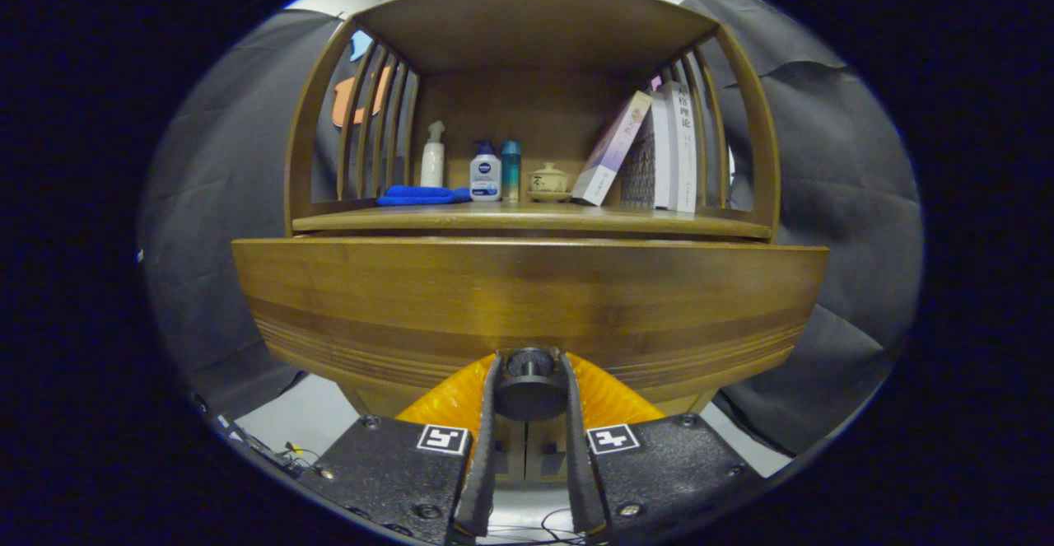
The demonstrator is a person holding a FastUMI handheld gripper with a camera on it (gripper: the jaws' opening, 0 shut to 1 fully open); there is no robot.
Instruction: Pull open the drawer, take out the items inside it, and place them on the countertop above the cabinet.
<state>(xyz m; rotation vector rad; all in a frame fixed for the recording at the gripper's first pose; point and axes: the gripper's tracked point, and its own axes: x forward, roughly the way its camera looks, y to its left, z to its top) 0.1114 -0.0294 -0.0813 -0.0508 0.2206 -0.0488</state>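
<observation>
Gripper (529, 381) pinching the drawer knob (529, 385), one finger pressed on each side. Drawer front (527, 307) sits right ahead of the fingers, pulled forward of the cabinet. Countertop (527, 218) above and beyond it holds a blue cloth (420, 195), spray bottle (432, 159), lotion bottle (485, 174), small lidded pot (548, 181) and leaning books (659, 151).

On the shelf we've got a blue cloth (417, 195), a white spray bottle (432, 165), a lotion bottle (485, 176), a little lidded ceramic pot (549, 182), and some leaning books (659, 155).
</observation>
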